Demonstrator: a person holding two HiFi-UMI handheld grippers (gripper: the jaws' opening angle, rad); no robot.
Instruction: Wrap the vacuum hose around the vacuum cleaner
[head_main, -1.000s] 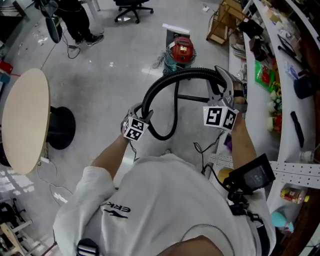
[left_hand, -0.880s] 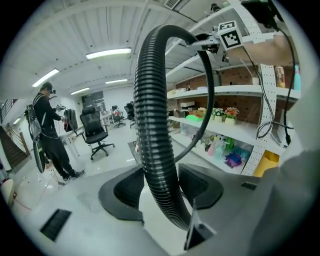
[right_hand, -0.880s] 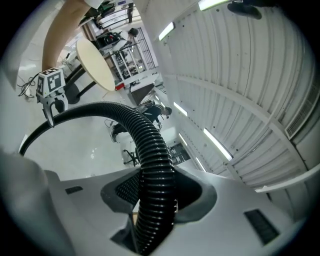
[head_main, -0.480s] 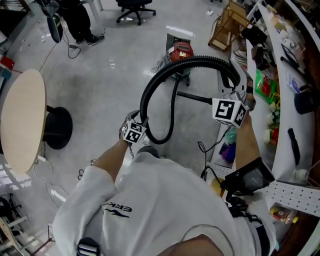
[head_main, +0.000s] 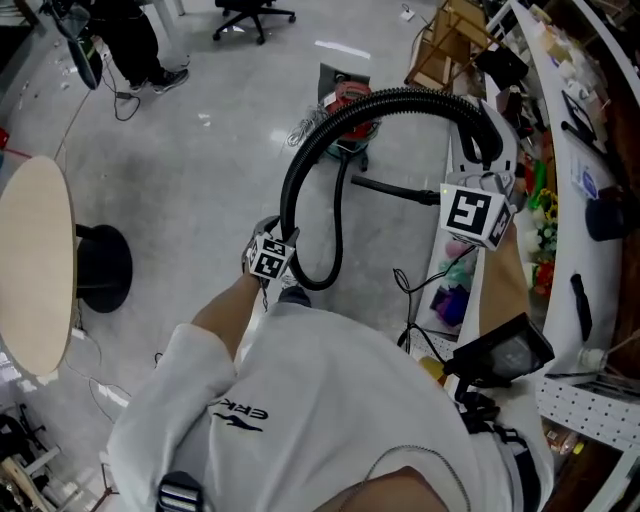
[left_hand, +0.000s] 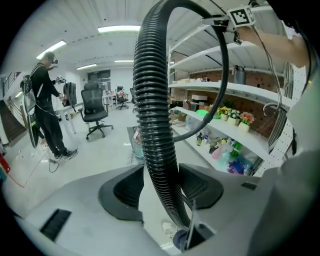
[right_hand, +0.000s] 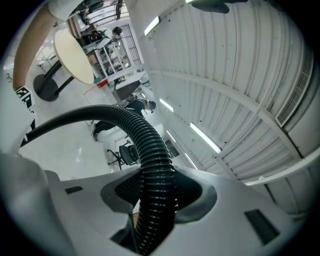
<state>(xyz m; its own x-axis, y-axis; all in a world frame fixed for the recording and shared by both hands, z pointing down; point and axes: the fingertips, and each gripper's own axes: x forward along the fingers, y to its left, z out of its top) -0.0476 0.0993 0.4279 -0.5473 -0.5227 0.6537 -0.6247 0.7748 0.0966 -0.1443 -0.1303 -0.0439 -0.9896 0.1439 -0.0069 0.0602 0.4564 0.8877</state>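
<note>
Closest in, down by the white shirt (head_main: 330, 400): left gripper (head_main: 283, 240), shut tight on the black hose (head_main: 318, 150), low on the loop. Up and to the right: right gripper (head_main: 487, 172), squeezing the same hose too, held higher, close to the shelves (head_main: 560, 235). Between the two: one big arch of hose, bending up and over like a rainbow. Farther off, on the floor (head_main: 200, 150), past the arch and straight ahead: the red vacuum cleaner (head_main: 340, 90), standing up. Probably best to carry the arch forward and down around it. Nearer gripper: hard to tell, both about as far away. On the shelves: small bright things, green and purple, too small to name.
</note>
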